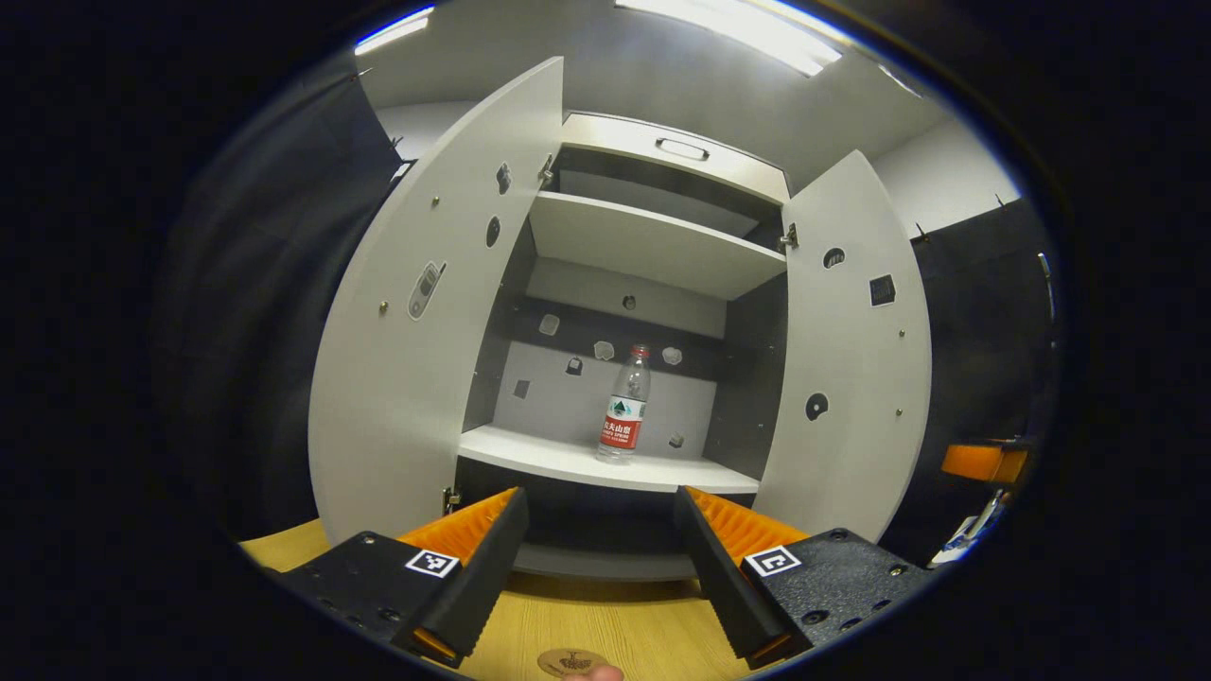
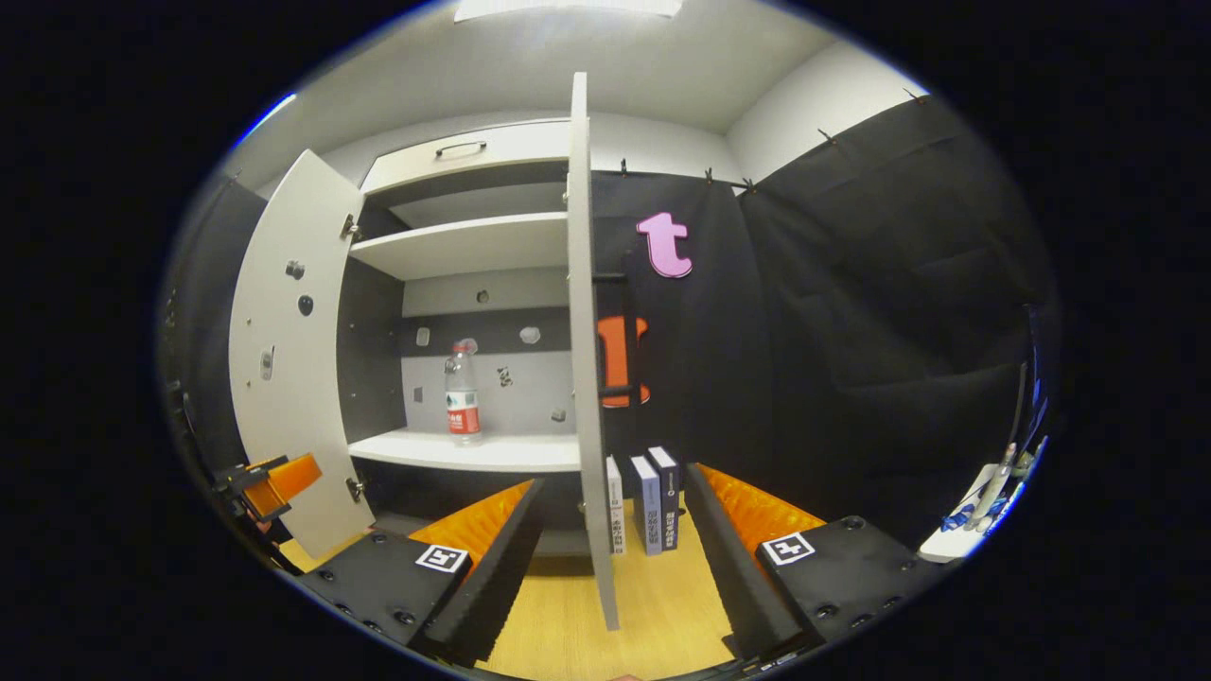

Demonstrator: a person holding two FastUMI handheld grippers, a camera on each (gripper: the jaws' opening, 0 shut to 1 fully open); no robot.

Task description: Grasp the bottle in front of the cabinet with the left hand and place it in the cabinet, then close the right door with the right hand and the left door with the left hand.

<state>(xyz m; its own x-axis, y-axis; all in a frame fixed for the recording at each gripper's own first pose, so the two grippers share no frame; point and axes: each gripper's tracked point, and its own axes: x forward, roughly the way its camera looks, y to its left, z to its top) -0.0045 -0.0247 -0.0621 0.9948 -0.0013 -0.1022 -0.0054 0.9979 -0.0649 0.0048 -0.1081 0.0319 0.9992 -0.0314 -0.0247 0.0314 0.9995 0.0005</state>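
Observation:
A clear water bottle [image 1: 625, 405] with a red label stands upright on the cabinet's lower shelf [image 1: 568, 459]; the right gripper view shows the bottle [image 2: 462, 392] too. Both doors hang wide: the left door [image 1: 426, 322] and the right door [image 1: 847, 350]. My left gripper [image 1: 602, 567] is open, back from the shelf, with nothing between its fingers. My right gripper [image 2: 615, 558] is open as well, and the right door's edge [image 2: 588, 378] stands straight ahead between its fingers, apart from both. At the far left of that view I see the left gripper [image 2: 274, 482].
The cabinet rests on a wooden tabletop [image 1: 605, 634]. An upper shelf [image 1: 653, 241] and a top drawer with a handle [image 1: 681, 148] sit above. Several upright books [image 2: 653, 501] stand behind the right door. A round disc [image 1: 568, 660] lies on the table near me.

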